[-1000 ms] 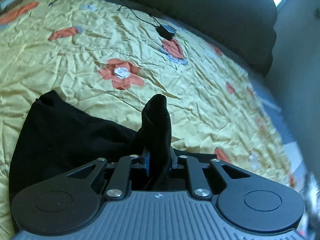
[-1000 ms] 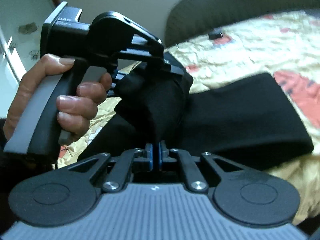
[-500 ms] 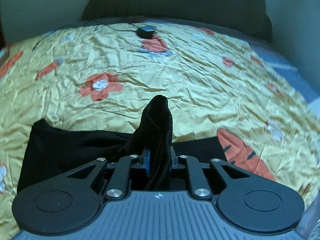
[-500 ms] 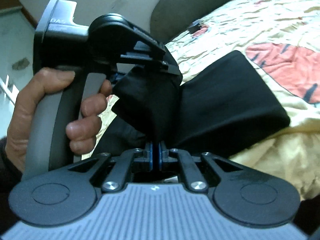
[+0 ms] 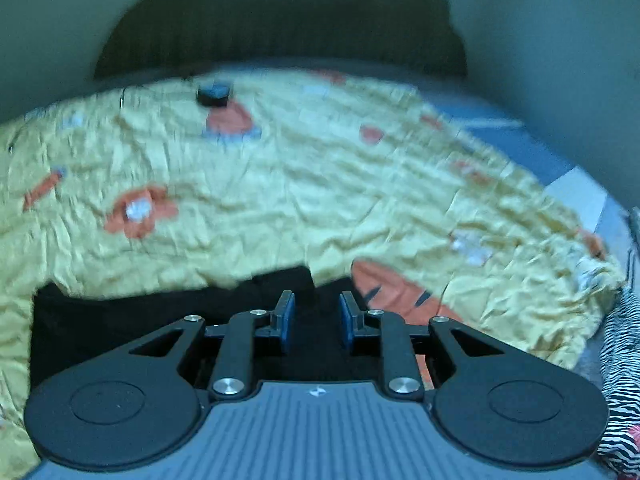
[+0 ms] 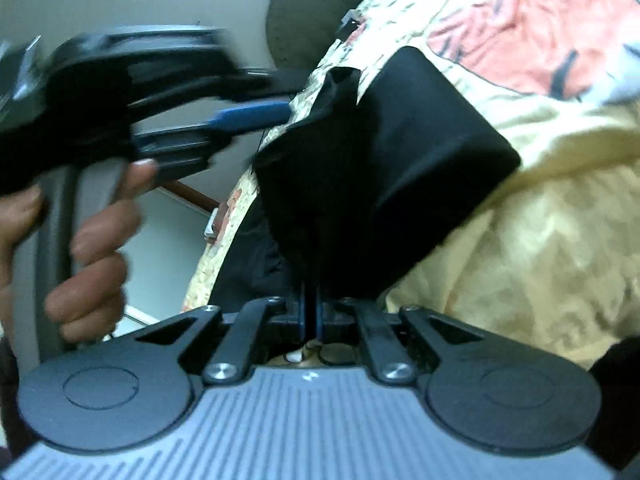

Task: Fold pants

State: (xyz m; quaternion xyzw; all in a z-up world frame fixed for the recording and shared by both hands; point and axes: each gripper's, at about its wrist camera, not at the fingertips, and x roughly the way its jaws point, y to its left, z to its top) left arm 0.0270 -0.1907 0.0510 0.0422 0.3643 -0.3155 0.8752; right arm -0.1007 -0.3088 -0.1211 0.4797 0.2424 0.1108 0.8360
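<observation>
Most of both views is filled by the yellow bedspread [image 5: 320, 184], crumpled all over and printed with orange flowers; in the right wrist view it runs up the right side [image 6: 540, 248]. Behind it in the left wrist view stands a dark rounded headboard [image 5: 280, 28], blurred.

Next in size come the black pants [image 5: 120, 320], lying flat on the bedspread along the near edge of the left wrist view, just ahead of and under the left gripper [image 5: 316, 316]. In the right wrist view the pants [image 6: 432, 136] show a thick folded edge resting on the spread, with 1 bunched part rising toward the camera.

That bunched part is pinched in the right gripper [image 6: 310, 312], whose 2 blue pads are pressed together on the cloth. The left gripper has its 2 blue pads standing apart with nothing between them; from the right wrist view it [image 6: 256, 116] is a blurred shape at upper left, near the raised corner of the pants and apart from it, held by the person's left hand [image 6: 84, 248].

Smallest is a dark charger block [image 5: 214, 94] far back on the spread; a striped black-and-white cloth [image 5: 622, 360] shows at the right edge.
</observation>
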